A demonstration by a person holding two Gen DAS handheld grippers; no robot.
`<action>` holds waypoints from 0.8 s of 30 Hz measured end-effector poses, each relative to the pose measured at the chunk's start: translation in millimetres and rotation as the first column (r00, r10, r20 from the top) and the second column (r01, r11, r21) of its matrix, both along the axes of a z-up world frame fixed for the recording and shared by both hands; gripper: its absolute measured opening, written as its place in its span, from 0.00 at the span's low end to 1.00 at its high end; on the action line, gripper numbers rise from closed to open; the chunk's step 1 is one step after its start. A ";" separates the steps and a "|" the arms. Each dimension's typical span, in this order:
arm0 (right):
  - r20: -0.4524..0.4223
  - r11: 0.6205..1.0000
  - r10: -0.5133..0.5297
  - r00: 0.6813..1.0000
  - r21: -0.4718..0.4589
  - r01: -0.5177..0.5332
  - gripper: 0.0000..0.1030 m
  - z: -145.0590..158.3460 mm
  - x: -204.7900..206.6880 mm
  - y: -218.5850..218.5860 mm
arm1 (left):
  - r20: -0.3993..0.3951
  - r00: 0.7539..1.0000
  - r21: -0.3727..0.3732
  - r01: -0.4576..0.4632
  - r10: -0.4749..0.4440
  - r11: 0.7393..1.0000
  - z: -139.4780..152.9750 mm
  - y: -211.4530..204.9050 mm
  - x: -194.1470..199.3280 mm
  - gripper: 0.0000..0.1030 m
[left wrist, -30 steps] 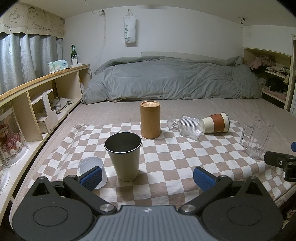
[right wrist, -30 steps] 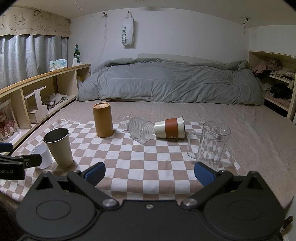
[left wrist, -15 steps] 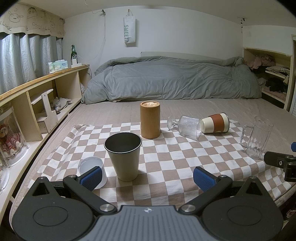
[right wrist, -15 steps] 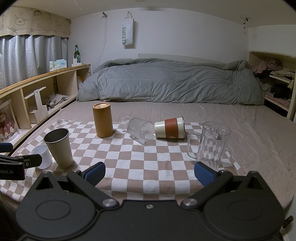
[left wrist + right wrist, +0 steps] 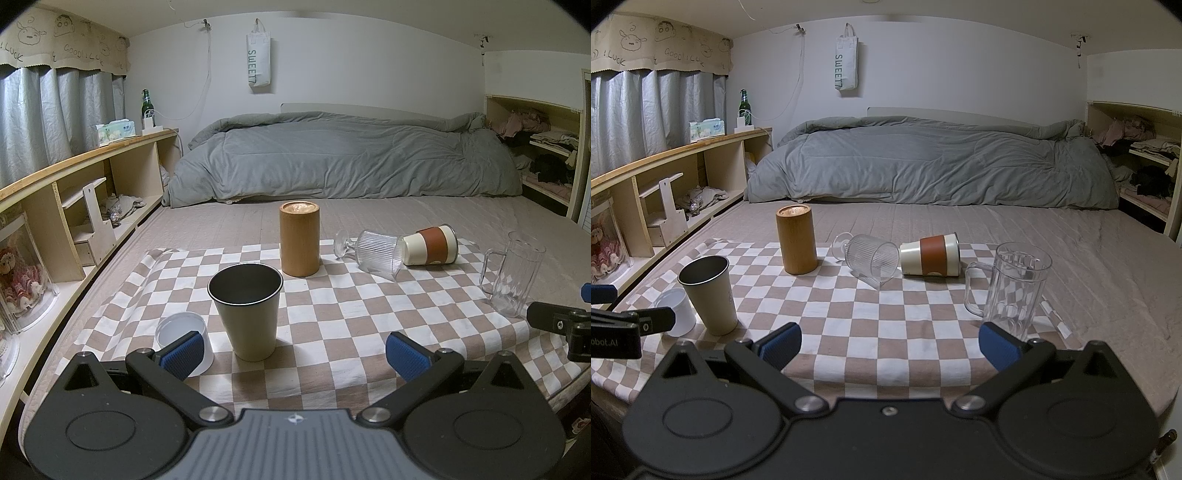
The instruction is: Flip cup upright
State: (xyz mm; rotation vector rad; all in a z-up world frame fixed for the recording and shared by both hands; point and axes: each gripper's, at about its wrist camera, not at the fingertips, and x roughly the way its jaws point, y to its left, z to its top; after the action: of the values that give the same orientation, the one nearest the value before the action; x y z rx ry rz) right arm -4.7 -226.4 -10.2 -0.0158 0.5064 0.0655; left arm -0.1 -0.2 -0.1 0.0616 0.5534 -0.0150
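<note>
A cream cup with a rust-red sleeve (image 5: 430,245) (image 5: 931,255) lies on its side at the far edge of the checked cloth (image 5: 332,306) (image 5: 849,314). A ribbed stemmed glass (image 5: 376,250) (image 5: 871,258) lies on its side next to it, touching or nearly so. My left gripper (image 5: 295,350) is open and empty at the cloth's near edge, behind a standing metal tumbler (image 5: 245,310). My right gripper (image 5: 890,345) is open and empty, near the front edge, well short of the fallen cups.
A wooden cylinder (image 5: 299,238) (image 5: 796,239), a metal tumbler (image 5: 709,295), a small white cup (image 5: 183,339) (image 5: 674,310) and a clear handled mug (image 5: 515,273) (image 5: 1012,291) stand upright on the cloth. A grey duvet (image 5: 340,158) lies behind; wooden shelves (image 5: 74,206) run along the left.
</note>
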 end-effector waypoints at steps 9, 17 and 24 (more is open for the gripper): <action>0.000 1.000 0.000 1.000 0.000 0.000 1.00 0.1 -0.2 -0.1 | 0.000 1.000 -0.001 -0.001 0.001 1.000 0.0 -0.1 0.0 1.00; 0.000 1.000 0.001 1.000 0.001 -0.001 1.00 0.3 -0.6 -0.6 | 0.001 1.000 0.000 -0.001 0.001 1.000 0.0 0.0 0.0 1.00; 0.001 1.000 0.003 1.000 0.004 -0.003 1.00 1.0 -1.8 -1.7 | -0.005 1.000 0.008 0.000 0.000 1.000 -1.4 -2.9 1.9 1.00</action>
State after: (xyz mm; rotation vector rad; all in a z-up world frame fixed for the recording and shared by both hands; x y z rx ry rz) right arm -6.5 -228.0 -9.2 -0.0128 0.5048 0.0698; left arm 1.8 -3.1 -1.4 0.0689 0.5580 -0.0129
